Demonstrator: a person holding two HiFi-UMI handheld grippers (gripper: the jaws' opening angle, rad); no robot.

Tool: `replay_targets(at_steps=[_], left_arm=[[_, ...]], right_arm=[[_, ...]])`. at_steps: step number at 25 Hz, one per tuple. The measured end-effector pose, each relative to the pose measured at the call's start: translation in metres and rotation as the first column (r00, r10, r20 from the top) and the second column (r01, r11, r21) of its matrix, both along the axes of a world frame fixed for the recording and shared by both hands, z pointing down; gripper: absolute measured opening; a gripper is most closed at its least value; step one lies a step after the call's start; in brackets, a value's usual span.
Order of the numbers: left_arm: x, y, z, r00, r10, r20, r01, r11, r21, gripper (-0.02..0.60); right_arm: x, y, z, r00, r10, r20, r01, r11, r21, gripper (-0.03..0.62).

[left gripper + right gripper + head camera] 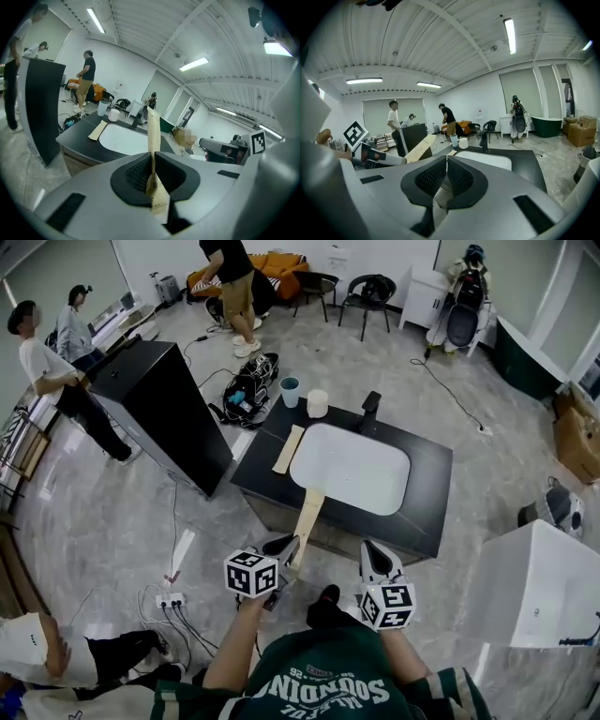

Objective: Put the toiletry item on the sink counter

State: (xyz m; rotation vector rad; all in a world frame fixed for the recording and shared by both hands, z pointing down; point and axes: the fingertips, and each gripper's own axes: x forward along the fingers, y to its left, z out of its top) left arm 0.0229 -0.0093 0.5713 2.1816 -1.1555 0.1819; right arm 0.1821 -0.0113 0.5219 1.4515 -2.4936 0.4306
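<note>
A long flat tan toiletry packet [307, 519] is clamped on edge in my left gripper [285, 550], its far end over the near edge of the black sink counter [433, 472]. In the left gripper view the packet [153, 133] rises between the shut jaws of the left gripper [152, 177] toward the white basin [123, 138]. My right gripper [376, 563] hangs in front of the counter, and its own view shows the right gripper [446, 172] shut on nothing. A second tan packet [289, 449] lies on the counter left of the basin [352, 470].
A blue cup [290, 391], a white roll [318, 403] and a black faucet [370, 410] stand at the counter's back. A tall black cabinet [167, 404] is to the left and a white box [530, 582] to the right. Cables and a power strip [170, 600] lie on the floor. Several people stand behind.
</note>
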Motion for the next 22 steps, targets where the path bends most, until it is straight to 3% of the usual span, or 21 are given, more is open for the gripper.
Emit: replay_targets(at_steps=[8,15,22], left_arm=[[-0.01,-0.083,-0.011,1.0,-0.024,0.013,0.024,1.0,0.001,0.035],[-0.028,-0.118,0.001,0.999,-0.037,0.013,0.037,0.999,-0.024,0.035],[-0.043,-0.175,0.008,1.0,0.018,0.011,-0.018,1.0,-0.016,0.035]], right_arm=[[-0.017,-0.09,-0.013,0.999,-0.046,0.014,0.046,0.999,0.011,0.041],[-0.039,-0.125,-0.004,0.997,-0.068,0.022,0.068,0.998,-0.01,0.041],[-0.056,-0.176,-0.005,1.0,-0.014,0.008,0.014,1.0,-0.002,0.041]])
